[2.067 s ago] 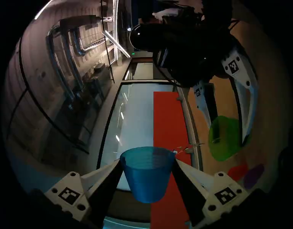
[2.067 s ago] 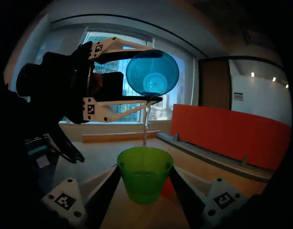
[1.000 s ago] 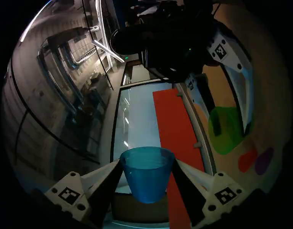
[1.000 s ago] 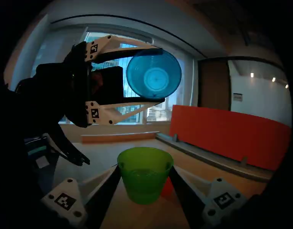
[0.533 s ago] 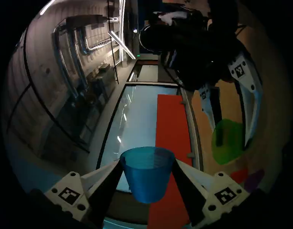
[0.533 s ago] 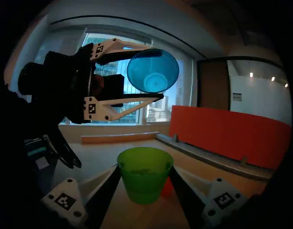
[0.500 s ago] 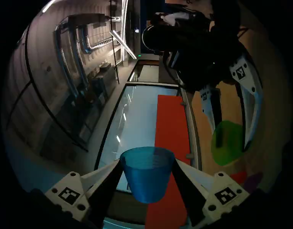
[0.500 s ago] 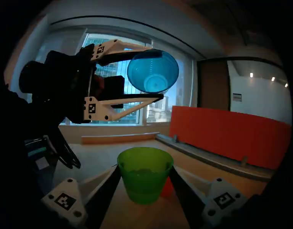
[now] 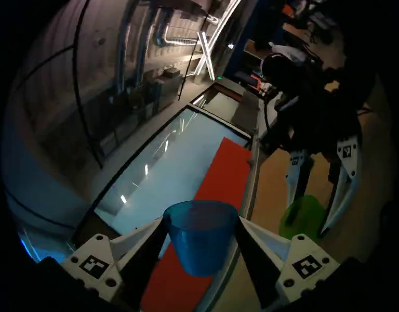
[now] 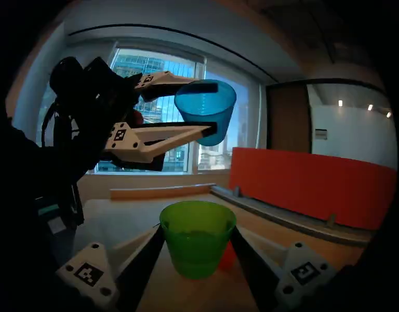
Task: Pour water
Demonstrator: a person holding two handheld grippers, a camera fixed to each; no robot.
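The left tongs (image 9: 200, 222) clamp the blue plastic cup (image 9: 200, 247) mid-wall above the green cup (image 10: 198, 252), itself pinched by the right tongs (image 10: 198, 229); both seem light, squashy

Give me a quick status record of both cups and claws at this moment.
left claw: shut on blue cup, held up in the air
blue cup tilt: nearly upright, mouth up, no stream visible
right claw: shut on green cup
green cup: upright, low over the table, seems to hold some water
relative position: blue cup higher than green cup, not touching
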